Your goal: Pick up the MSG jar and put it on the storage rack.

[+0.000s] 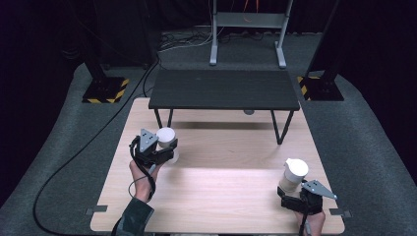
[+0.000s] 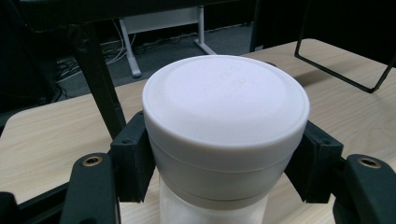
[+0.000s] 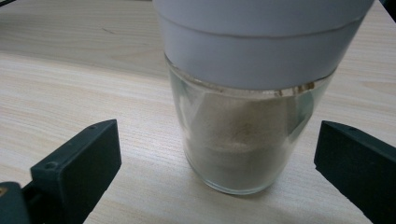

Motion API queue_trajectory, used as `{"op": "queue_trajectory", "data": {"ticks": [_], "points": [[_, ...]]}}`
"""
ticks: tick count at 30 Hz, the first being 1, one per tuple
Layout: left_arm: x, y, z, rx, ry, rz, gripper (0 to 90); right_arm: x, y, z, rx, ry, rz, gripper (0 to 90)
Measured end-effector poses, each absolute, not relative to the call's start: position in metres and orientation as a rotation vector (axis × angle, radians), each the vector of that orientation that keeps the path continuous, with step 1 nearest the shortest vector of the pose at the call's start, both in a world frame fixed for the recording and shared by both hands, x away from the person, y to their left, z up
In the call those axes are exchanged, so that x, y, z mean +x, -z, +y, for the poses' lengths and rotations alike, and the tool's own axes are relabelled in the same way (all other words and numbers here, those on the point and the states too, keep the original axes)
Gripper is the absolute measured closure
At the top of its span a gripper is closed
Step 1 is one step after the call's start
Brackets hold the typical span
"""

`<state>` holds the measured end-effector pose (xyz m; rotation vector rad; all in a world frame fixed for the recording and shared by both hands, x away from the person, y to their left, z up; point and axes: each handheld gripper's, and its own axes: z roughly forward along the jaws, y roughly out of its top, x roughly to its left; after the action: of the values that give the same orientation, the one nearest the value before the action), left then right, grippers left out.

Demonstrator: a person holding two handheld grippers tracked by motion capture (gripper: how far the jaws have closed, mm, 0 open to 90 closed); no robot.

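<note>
A: Status?
B: Left gripper [image 1: 164, 152] clamps the left jar's [image 2: 225, 126] white cap, at the table's [image 1: 221, 196] left. Right gripper [image 1: 295, 194] stands open around the right jar [image 3: 247, 135], near the right edge.
A: Next?
B: Likely closing the right jaws squarely.

High view overhead, claw views close, table [image 1: 221, 191] shared

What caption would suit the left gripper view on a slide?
Left gripper clamps a white-lidded jar just below its lid, above a wooden table.
</note>
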<state>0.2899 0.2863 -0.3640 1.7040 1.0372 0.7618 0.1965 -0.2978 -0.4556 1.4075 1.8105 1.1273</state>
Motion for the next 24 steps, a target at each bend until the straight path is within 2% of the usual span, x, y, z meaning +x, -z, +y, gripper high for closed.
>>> {"op": "queue_trajectory", "data": {"ticks": [24], "points": [[0.310, 0.345, 0.291, 1.696, -0.777, 1.061, 34.4, 0.197, 0.455, -0.298, 1.407, -1.124, 1.813, 0.0]]}}
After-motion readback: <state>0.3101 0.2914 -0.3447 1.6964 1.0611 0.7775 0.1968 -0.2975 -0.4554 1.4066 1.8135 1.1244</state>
